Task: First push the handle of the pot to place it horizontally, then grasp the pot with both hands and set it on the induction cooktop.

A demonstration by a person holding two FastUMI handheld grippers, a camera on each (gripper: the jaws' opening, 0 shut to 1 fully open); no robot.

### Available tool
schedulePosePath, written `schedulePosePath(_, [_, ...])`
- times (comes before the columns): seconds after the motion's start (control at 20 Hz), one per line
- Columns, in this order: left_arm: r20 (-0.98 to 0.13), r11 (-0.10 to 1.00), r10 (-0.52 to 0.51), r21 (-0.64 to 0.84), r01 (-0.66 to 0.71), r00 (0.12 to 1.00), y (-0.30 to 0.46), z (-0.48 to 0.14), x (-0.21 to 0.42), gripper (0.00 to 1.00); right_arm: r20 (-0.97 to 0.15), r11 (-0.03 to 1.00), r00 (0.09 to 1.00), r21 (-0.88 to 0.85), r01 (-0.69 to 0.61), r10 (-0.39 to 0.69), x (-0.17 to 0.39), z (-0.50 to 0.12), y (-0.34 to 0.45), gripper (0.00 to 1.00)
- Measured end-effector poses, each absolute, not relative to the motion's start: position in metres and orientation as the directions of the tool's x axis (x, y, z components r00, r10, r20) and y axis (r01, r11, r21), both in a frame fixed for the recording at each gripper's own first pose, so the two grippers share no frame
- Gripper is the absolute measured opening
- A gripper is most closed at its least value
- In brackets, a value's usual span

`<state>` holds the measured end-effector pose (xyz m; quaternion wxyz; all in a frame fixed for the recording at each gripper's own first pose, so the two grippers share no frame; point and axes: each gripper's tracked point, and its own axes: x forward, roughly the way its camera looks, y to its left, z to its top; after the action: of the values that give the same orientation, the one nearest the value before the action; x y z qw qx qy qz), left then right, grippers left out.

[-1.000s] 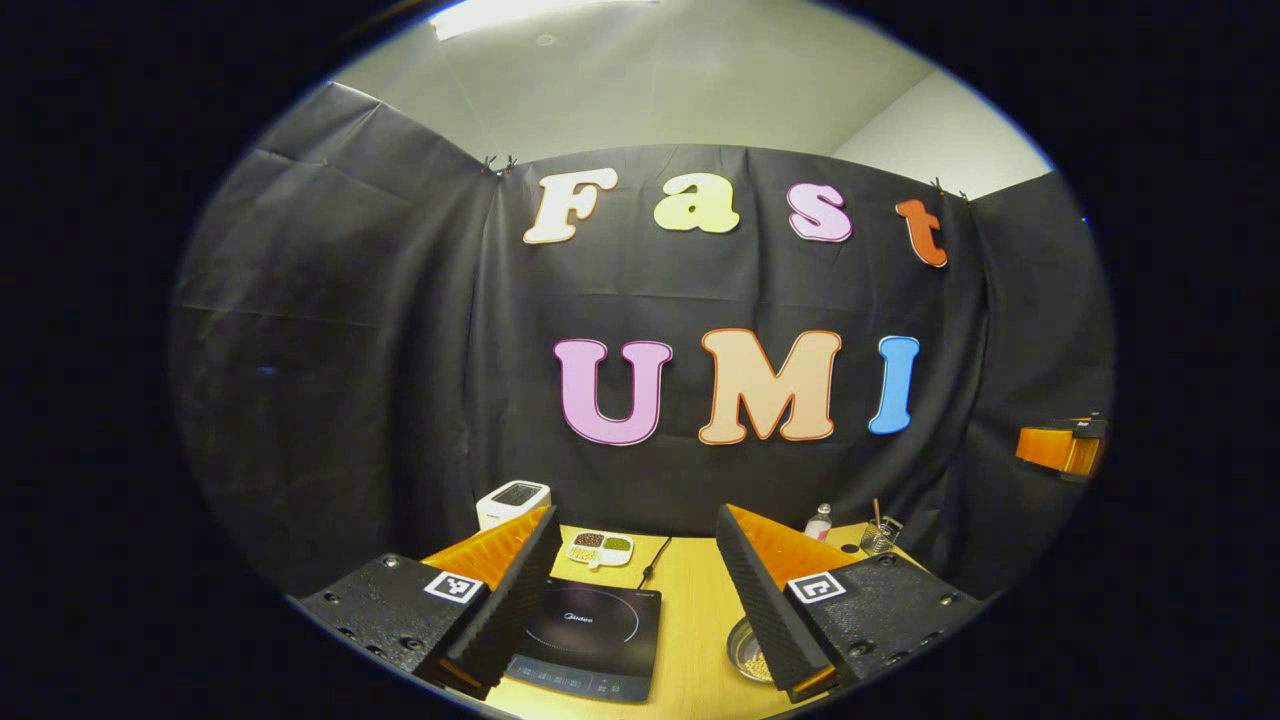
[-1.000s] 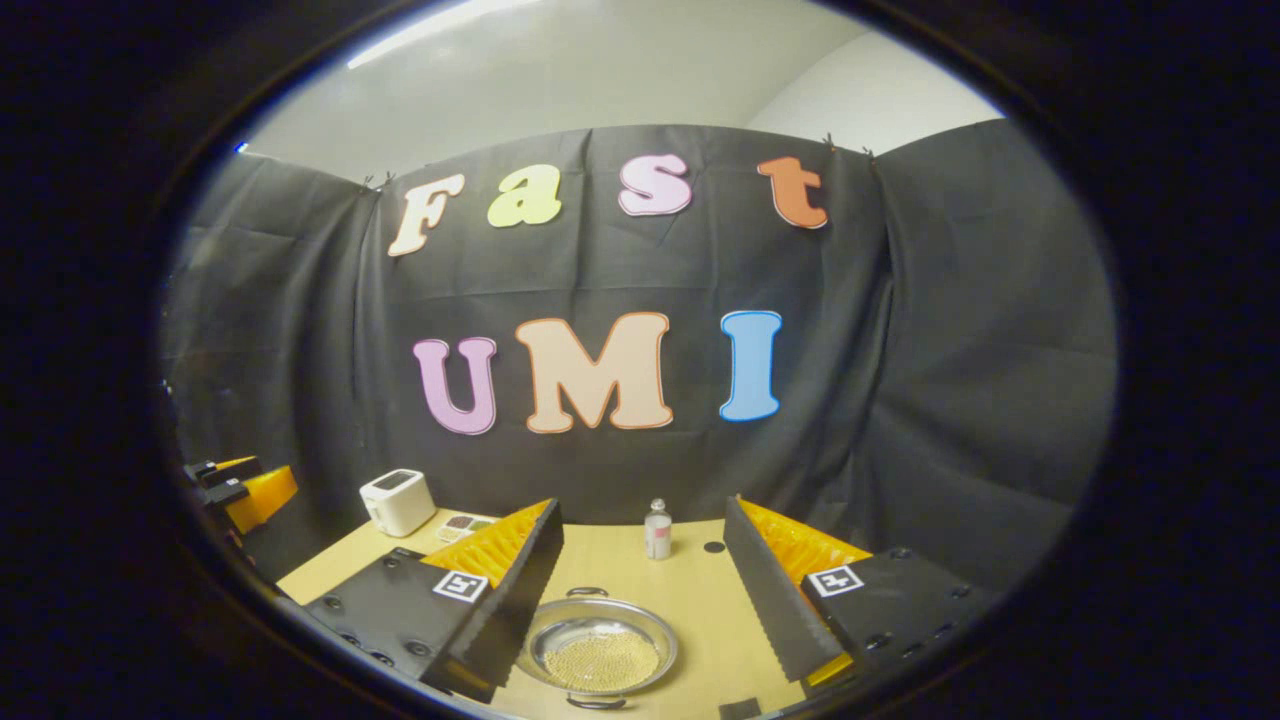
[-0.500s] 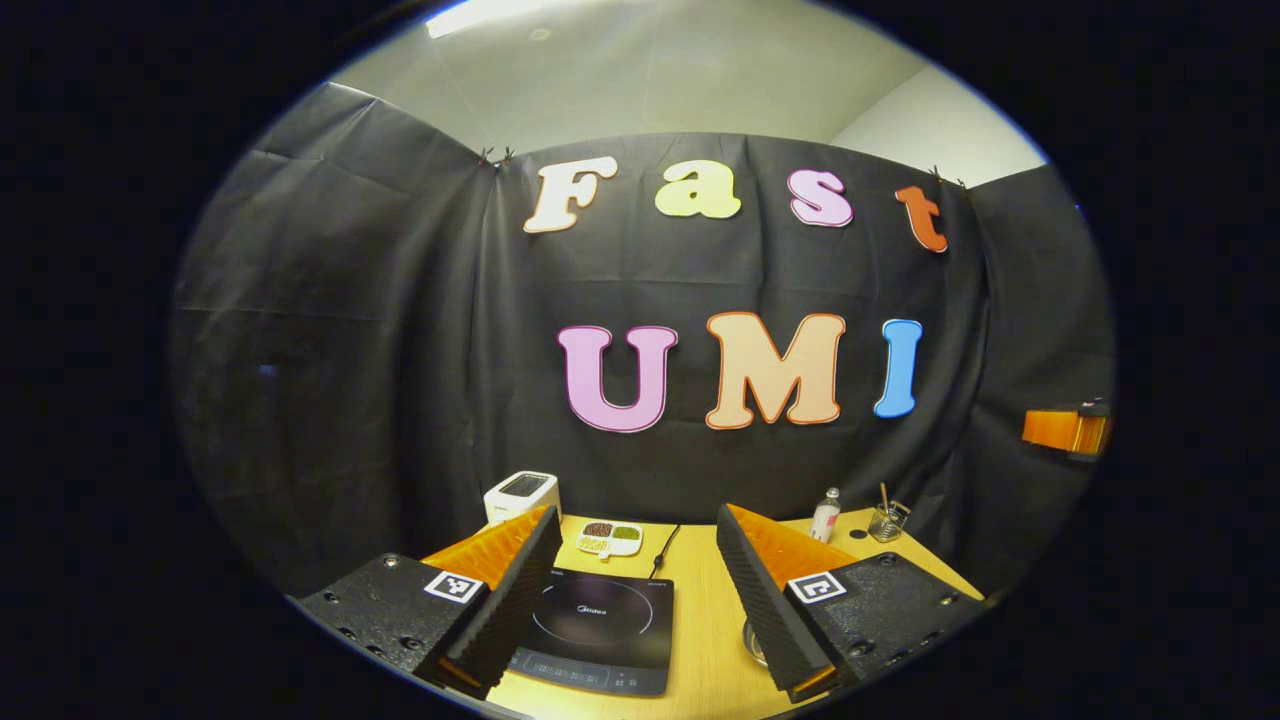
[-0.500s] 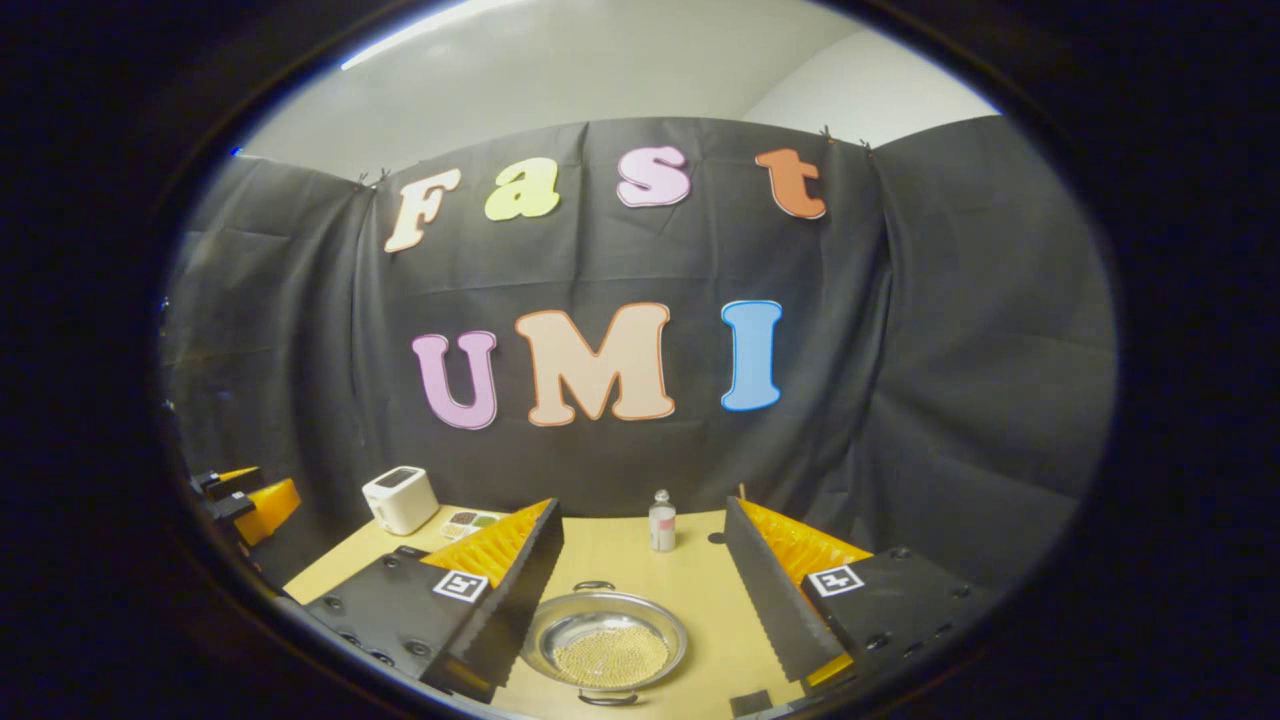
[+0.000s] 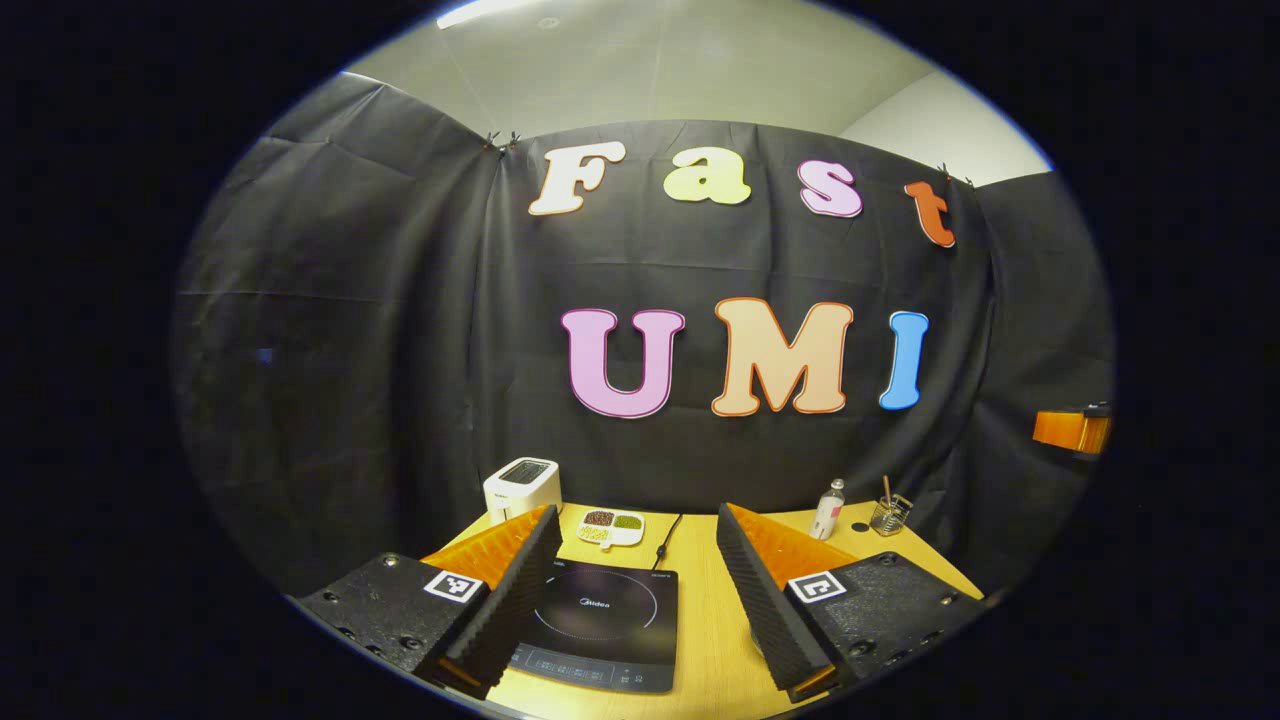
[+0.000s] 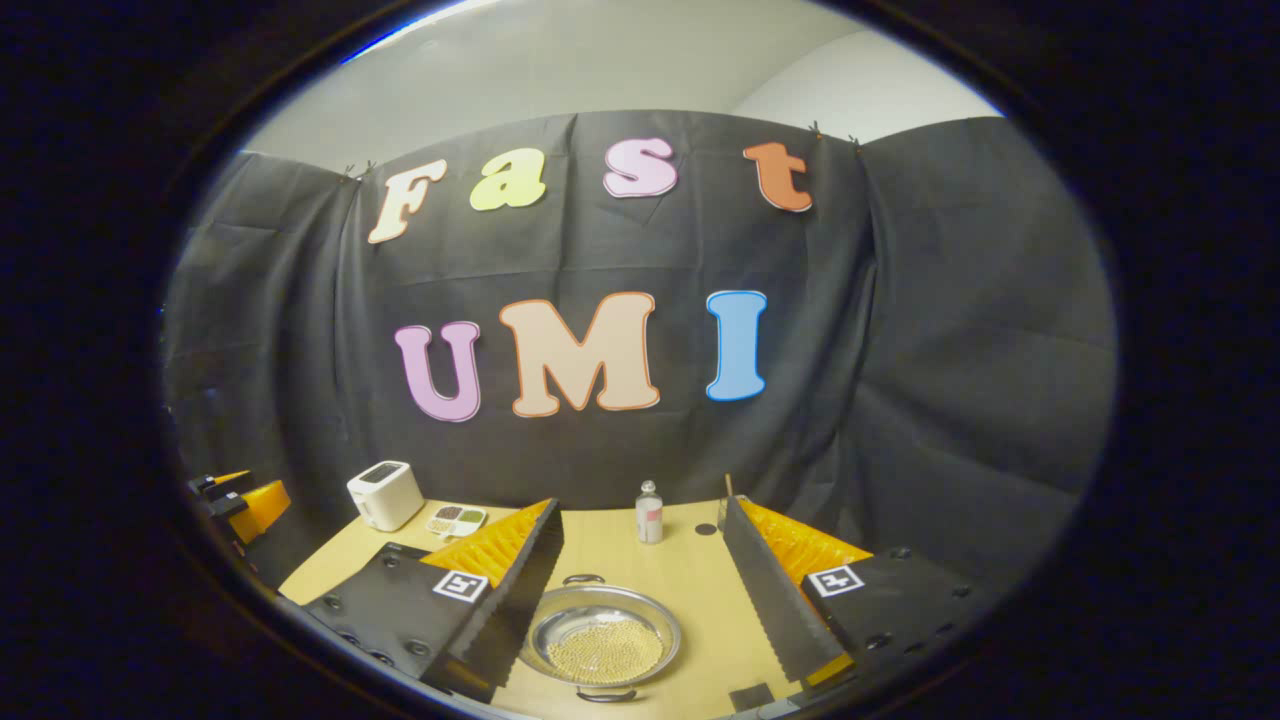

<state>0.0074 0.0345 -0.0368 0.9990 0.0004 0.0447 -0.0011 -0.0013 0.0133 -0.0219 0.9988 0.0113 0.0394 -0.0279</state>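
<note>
In the left gripper view, the induction cooktop (image 5: 598,627) sits flat at lower centre on the desk (image 5: 700,620), bare and seemingly ready to receive the pot. The left gripper (image 5: 635,590) hangs above it, jaws wide, touching nothing. Across to the right gripper view: the pot (image 6: 600,645), beads inside, lies low in the frame, one loop handle (image 6: 584,579) toward the wall, the other toward the camera. The right gripper (image 6: 640,590) frames it, jaws wide apart, holding nothing, apparently lined up for the handle push.
</note>
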Motion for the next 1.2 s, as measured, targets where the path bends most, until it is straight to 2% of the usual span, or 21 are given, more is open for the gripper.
schedulePosePath(0.2, [-0.101, 1.0, -0.001, -0.004, 0.001, 0.995, 0.041, -0.042, 0.008, 0.92, -0.143, 0.998, 0.989, 0.046, 0.04, -0.034, -0.001, -0.042, 0.021, 0.93])
schedulePosePath(0.3, [-0.109, 1.0, -0.001, -0.005, 0.001, 0.994, 0.044, -0.045, 0.008, 0.92, -0.179, 0.997, 0.984, 0.074, 0.031, -0.018, -0.002, -0.055, 0.027, 0.73])
schedulePosePath(0.55, [-0.124, 1.0, 0.01, 0.014, -0.008, 0.992, 0.054, -0.054, 0.006, 0.92, -0.247, 0.99, 0.968, 0.143, 0.003, 0.032, 0.001, -0.082, 0.045, 0.0])
schedulePosePath(0.75, [-0.137, 1.0, 0.013, 0.005, -0.013, 0.991, 0.062, -0.06, 0.005, 0.92, -0.313, 0.994, 0.949, 0.111, -0.01, 0.044, -0.004, -0.11, 0.055, 0.02])
schedulePosePath(0.95, [-0.154, 1.0, 0.025, 0.01, -0.024, 0.988, 0.073, -0.068, 0.004, 0.92, -0.431, 0.982, 0.896, 0.187, -0.026, 0.106, -0.008, -0.158, 0.08, 0.0])
schedulePosePath(1.05, [-0.163, 0.999, 0.034, 0.017, -0.032, 0.986, 0.079, -0.072, 0.004, 0.95, -0.512, 0.975, 0.848, 0.221, -0.022, 0.135, -0.012, -0.191, 0.09, 0.02])
schedulePosePath(1.2, [-0.172, 0.999, 0.046, 0.022, -0.043, 0.984, 0.085, -0.076, 0.004, 0.95, -0.653, 0.958, 0.731, 0.288, -0.005, 0.2, -0.028, -0.244, 0.106, 0.02])
